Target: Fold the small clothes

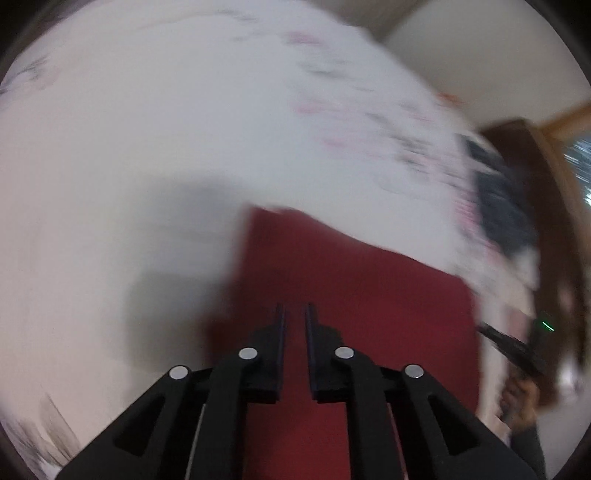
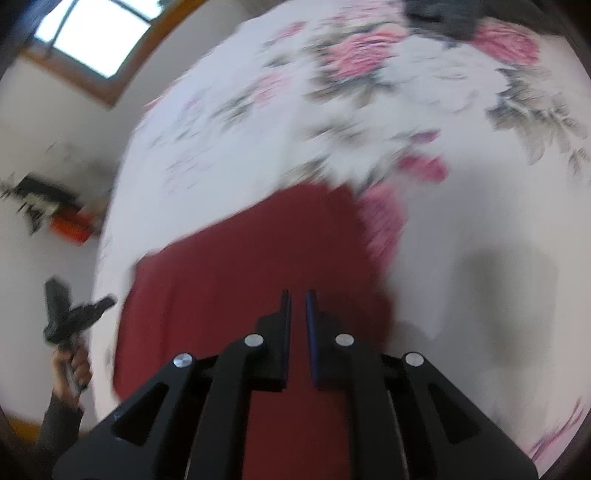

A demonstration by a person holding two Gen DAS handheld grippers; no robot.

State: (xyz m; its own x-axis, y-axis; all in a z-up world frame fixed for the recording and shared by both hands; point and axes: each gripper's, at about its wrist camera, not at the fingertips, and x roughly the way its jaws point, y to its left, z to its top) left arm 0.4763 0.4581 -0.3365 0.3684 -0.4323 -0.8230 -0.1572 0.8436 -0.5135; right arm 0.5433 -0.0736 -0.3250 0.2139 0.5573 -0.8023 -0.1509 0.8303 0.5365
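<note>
Red cloth [image 1: 351, 280] lies flat under both grippers' narrowly parted jaws.

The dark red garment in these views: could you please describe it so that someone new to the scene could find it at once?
Look at the bed, covered by a white sheet printed with pink flowers. On its plain part, right ahead of both grippers, lies the dark red garment, spread flat. It is the only solid-coloured, unpatterned red cloth there; a dark item lies far off.
</note>
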